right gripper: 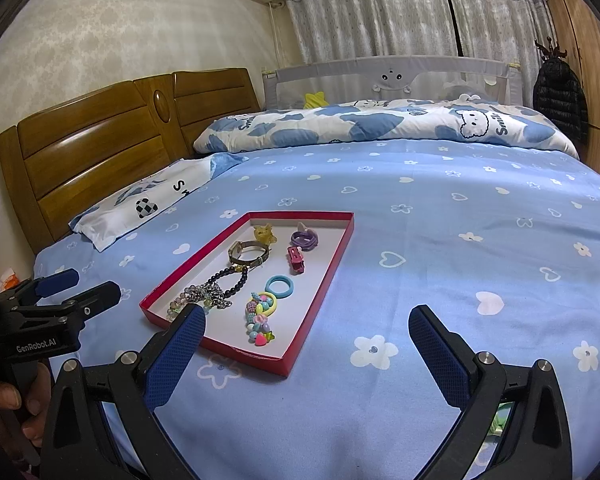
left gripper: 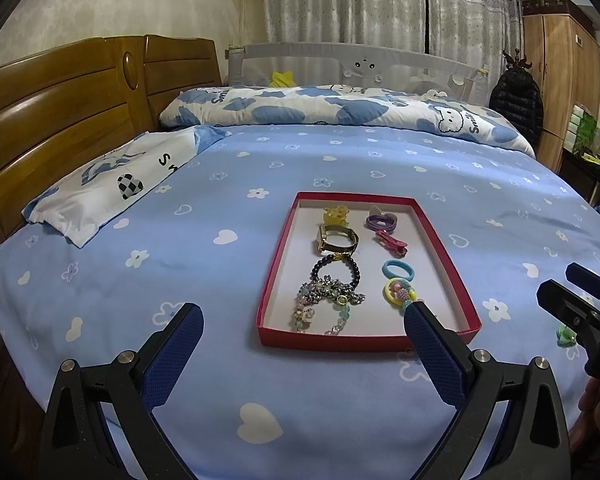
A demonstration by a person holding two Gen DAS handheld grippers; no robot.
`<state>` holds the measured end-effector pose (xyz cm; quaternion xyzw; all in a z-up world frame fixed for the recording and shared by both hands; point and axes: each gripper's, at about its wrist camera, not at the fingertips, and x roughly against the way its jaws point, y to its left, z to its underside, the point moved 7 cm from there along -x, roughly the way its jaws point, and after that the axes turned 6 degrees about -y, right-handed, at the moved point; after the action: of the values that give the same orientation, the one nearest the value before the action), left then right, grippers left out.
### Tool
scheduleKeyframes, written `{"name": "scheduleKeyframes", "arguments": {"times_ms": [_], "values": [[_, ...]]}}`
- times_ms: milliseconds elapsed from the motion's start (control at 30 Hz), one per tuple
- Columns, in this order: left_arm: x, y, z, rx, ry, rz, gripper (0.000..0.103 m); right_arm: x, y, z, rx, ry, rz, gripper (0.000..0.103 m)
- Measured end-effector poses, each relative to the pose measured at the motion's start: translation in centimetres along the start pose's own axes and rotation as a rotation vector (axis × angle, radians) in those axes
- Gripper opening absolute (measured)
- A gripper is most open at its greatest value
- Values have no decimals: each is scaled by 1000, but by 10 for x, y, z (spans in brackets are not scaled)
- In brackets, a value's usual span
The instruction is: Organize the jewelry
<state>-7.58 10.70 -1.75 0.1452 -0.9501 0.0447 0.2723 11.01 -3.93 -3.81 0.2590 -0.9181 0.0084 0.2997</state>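
Blue heart-and-flower bedsheet (right gripper: pixel 440 240), wooden headboard (left gripper: pixel 60 120), grey curtains (right gripper: pixel 380 12). Red tray (left gripper: pixel 456 276) of jewelry (left gripper: pixel 332 300) sits mid-bed. I hold left gripper (left gripper: pixel 300 320) and right gripper (right gripper: pixel 308 320) wide, empty.

Red tray (left gripper: pixel 452 264) on bedsheet — jewelry (left gripper: pixel 337 239) in 2 columns

Bed (left gripper: pixel 260 360) with a light blue sheet printed with white hearts and flowers, backed by a wooden headboard (left gripper: pixel 60 112). Lying directly on the sheet: a shallow red tray (left gripper: pixel 456 276) near the centre; a white-and-blue pillow (left gripper: pixel 112 184) beside the headboard; a rolled blue-and-white quilt (left gripper: pixel 340 112) along the far side; a small green item (left gripper: pixel 565 335), partly hidden, right of the tray.
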Motion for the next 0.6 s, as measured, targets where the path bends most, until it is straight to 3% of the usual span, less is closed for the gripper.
{"name": "scheduleKeyframes", "arguments": {"times_ms": [600], "values": [[0, -1, 1, -2, 1, 3, 101, 0, 0, 0, 0, -1, 0, 102]]}}
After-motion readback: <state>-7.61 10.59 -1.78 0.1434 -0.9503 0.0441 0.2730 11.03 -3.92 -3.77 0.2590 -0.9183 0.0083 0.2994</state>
